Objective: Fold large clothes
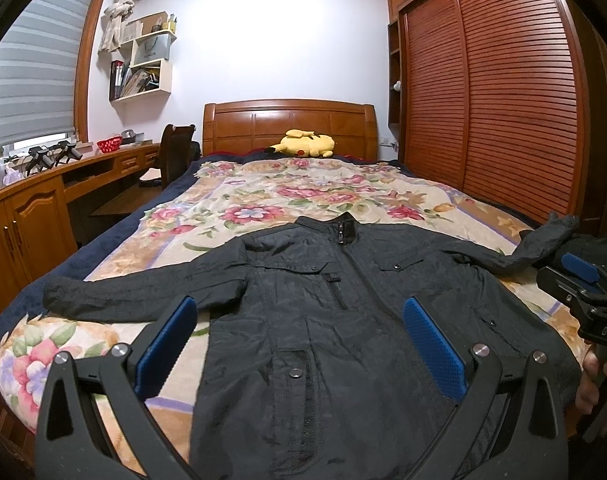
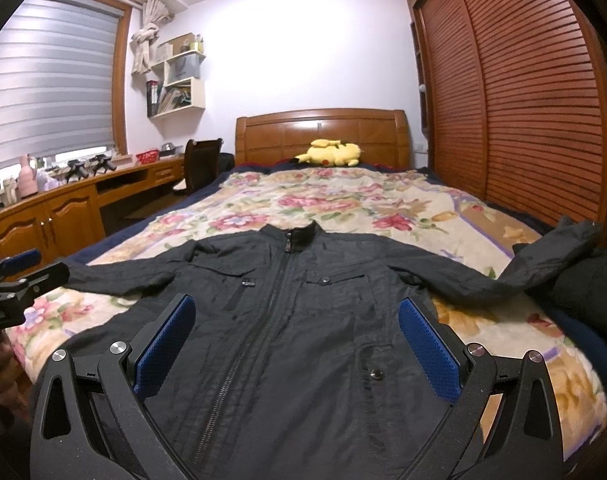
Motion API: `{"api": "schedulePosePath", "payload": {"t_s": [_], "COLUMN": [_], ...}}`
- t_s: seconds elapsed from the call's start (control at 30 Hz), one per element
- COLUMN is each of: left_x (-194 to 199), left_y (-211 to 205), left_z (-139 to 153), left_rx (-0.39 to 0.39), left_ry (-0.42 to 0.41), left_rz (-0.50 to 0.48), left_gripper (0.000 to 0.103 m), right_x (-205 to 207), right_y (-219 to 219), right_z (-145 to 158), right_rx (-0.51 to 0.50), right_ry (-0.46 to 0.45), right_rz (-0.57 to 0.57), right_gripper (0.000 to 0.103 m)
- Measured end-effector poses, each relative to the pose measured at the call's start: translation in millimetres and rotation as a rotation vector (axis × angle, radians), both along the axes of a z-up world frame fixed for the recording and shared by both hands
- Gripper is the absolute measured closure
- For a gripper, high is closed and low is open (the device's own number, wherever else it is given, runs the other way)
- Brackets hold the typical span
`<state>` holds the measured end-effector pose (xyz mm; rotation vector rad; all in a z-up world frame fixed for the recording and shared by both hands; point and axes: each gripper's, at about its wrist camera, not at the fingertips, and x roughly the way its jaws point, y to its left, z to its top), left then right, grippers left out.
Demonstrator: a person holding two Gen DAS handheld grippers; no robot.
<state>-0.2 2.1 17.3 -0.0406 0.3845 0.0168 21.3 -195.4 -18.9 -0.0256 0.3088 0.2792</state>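
A black zip-up jacket (image 1: 303, 264) lies front up on the floral bedspread (image 1: 263, 200), collar toward the headboard and both sleeves spread out. Its right-hand sleeve (image 2: 543, 264) bends up over a dark bundle (image 2: 587, 288) at the bed's edge. My left gripper (image 1: 300, 301) hovers open over the jacket's lower left part, blue pads (image 1: 171, 340) wide apart and holding nothing. Over the lower right part my right gripper (image 2: 297, 301) is also open and empty. Each gripper shows at the edge of the other's view.
A yellow plush toy (image 1: 303, 145) rests by the wooden headboard (image 1: 287, 120). A wooden desk (image 1: 43, 196) with a chair (image 1: 175, 152) runs along the left of the bed. Louvred wardrobe doors (image 1: 483, 100) stand close on the right. A hand (image 1: 591, 376) holds the right gripper's handle.
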Motion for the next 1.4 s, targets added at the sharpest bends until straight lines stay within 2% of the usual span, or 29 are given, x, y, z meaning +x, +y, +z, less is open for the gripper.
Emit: {"api": "schedulePosePath", "payload": {"t_s": [0.23,0.37,0.73,1.4], "left_x": [6.8,11.1,21.9,79.0], "left_y": [23.0,34.1,81.7,195.6], "left_z": [1.1,-2.2,-11.5,-71.1], "left_rx": [0.02,0.058,0.062,0.103], "left_ry": [0.03,0.044,0.073,0.23], "left_rz": [0.015,0.025,0.05,0.138], "left_gripper": [0.0,0.0,0.0,0.0], "right_x": [1.9,9.1,38.1,121.1], "right_y": [27.0,43.0,84.2,172.7], "right_z": [11.7,10.4,4.2,-33.8], "right_rx": [-0.018,-0.039,-0.054,-0.081], "right_ry": [-0.015,-0.009,0.013,0.105], "right_rz": [0.033,0.057,0.111,0.247], "right_gripper": [0.0,0.0,0.0,0.0]}}
